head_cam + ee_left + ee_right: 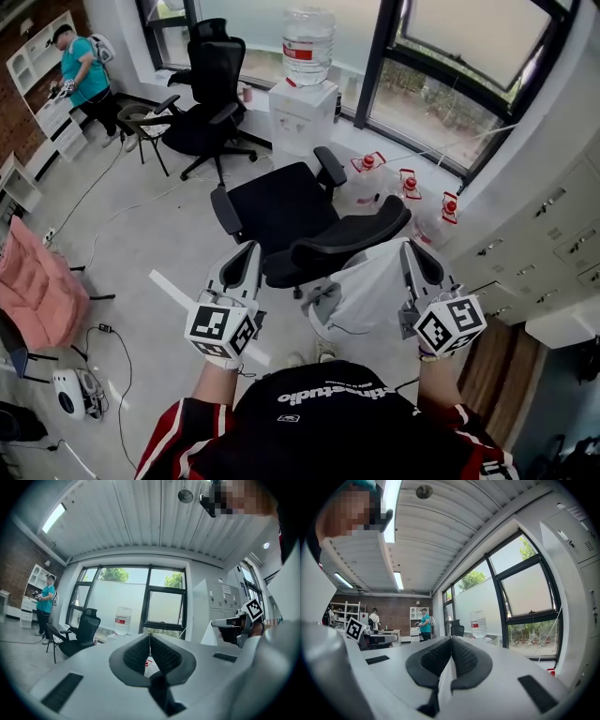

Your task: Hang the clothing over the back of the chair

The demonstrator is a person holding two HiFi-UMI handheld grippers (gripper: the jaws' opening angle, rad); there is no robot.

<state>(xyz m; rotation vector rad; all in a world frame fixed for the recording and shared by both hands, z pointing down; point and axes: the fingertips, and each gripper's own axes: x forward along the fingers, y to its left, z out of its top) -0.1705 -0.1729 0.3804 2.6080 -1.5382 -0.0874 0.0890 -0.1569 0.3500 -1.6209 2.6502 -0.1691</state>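
Note:
A black office chair (281, 202) stands just ahead of me, its curved backrest (352, 239) nearest. The white clothing (370, 286) hangs behind that backrest, below its top edge. My right gripper (410, 246) is shut on the clothing's upper right edge; a strip of white cloth (446, 681) shows between the pads of the right gripper (451, 639). My left gripper (251, 248) is level with it, left of the backrest. The left gripper (150, 635) has its pads touching with no cloth seen between them. In the left gripper view the clothing (208, 637) hangs from the right gripper's tip.
A water dispenser (305, 103) stands by the window beyond the chair. Water jugs (408, 183) sit on the floor to the right. A second black chair (211, 94) and a person in teal (84, 80) are at far left. A pink-covered seat (33, 291) and floor cables lie at left; cabinets (553, 234) at right.

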